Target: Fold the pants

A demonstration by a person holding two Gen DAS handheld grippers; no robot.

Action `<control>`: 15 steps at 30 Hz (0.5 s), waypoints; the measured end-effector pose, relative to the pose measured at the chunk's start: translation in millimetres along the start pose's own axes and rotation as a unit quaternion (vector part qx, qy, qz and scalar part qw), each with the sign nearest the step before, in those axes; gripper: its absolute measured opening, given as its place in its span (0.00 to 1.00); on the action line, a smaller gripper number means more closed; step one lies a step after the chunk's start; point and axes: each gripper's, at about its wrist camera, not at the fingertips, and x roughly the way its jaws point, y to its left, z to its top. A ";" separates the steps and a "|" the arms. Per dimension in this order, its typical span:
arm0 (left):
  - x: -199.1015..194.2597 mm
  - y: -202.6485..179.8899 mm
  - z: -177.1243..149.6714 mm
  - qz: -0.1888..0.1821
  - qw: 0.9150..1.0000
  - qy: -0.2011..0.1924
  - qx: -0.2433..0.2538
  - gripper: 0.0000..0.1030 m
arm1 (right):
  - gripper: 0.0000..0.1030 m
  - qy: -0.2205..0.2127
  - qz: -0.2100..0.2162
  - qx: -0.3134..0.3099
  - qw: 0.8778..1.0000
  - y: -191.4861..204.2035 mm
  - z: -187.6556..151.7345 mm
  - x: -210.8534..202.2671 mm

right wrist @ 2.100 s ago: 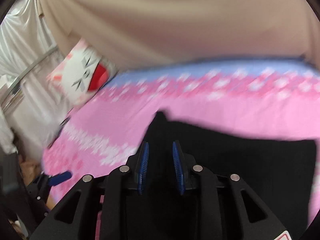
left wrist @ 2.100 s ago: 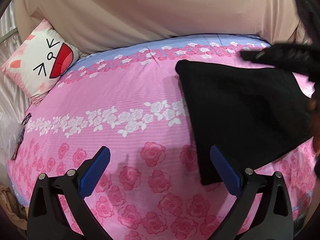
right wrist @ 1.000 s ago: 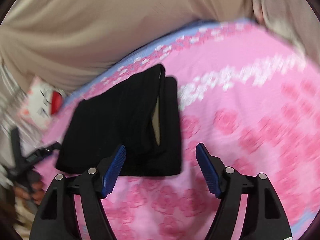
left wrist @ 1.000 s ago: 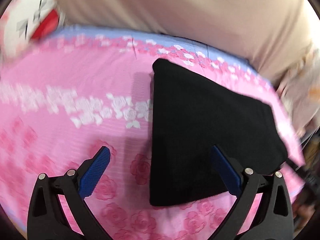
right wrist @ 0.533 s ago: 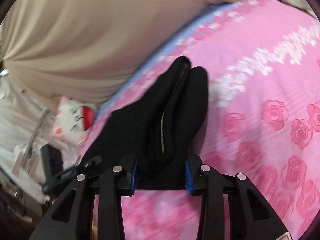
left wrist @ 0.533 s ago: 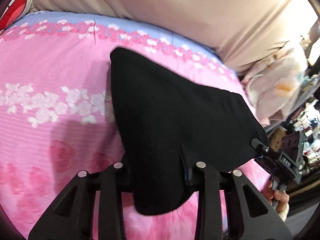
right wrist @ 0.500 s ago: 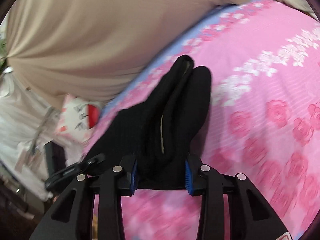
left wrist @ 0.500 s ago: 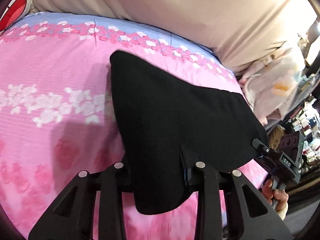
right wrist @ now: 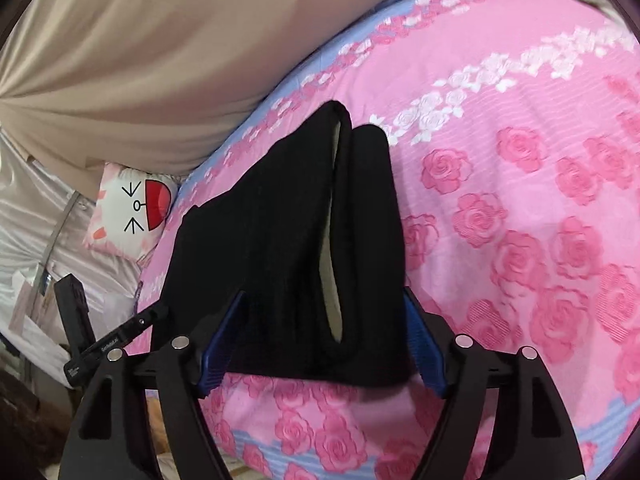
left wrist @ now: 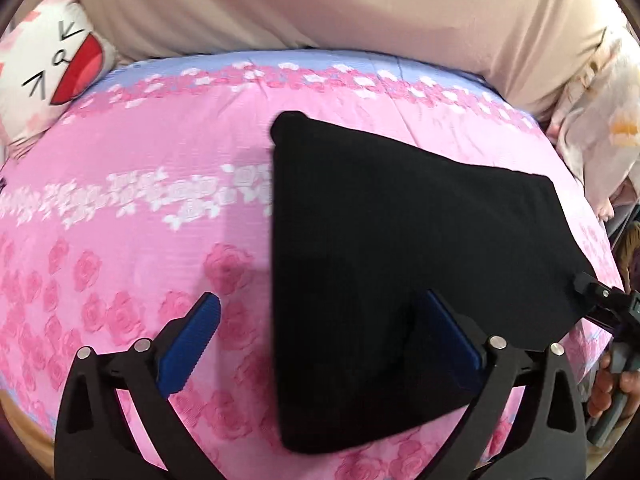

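Note:
The black pants [left wrist: 404,248] lie folded into a flat bundle on the pink rose-print bedspread [left wrist: 132,208]. My left gripper [left wrist: 324,344] is open above their near left corner, one blue pad over the bedspread and one over the cloth. In the right wrist view the pants [right wrist: 280,240] show their stacked layers with a pale lining in the gap. My right gripper [right wrist: 324,340] is open, its blue pads on either side of the bundle's near end. The right gripper also shows in the left wrist view [left wrist: 608,308] at the pants' far right corner.
A white cat-face cushion [left wrist: 48,68] lies at the bed's far left corner, also seen in the right wrist view [right wrist: 128,212]. A beige curtain [left wrist: 320,4] hangs behind the bed. Pale floral fabric [left wrist: 600,120] hangs at the right. The bed's edge is near me [right wrist: 360,452].
Both grippers were shut on the folded pants half a second ago and have opened. The pants now rest flat on the bed, and the left gripper has drawn back a little.

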 end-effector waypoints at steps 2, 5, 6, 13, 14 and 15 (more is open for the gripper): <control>7.4 -2.3 0.1 -0.013 1.000 0.020 -0.005 0.95 | 0.73 -0.006 -0.001 -0.011 1.000 4.6 -4.1 -3.1; 16.8 -4.3 -4.1 -0.021 0.999 0.040 -0.012 0.95 | 0.77 -0.006 -0.006 -0.026 1.000 8.0 -6.2 -6.7; 18.2 -4.3 -4.9 -0.024 0.999 0.042 -0.015 0.95 | 0.77 -0.006 -0.006 -0.029 1.000 7.6 -6.4 -8.7; 22.1 -8.0 -6.6 -0.030 0.998 0.046 -0.024 0.95 | 0.81 -0.013 -0.005 -0.034 0.999 6.7 -9.8 -11.1; 23.0 -8.2 -5.8 -0.030 0.998 0.047 -0.024 0.95 | 0.82 -0.015 -0.005 -0.037 0.999 7.7 -10.5 -10.9; 23.4 -8.7 -5.3 -0.032 0.998 0.047 -0.024 0.95 | 0.83 -0.016 -0.007 -0.040 0.999 8.2 -11.3 -11.3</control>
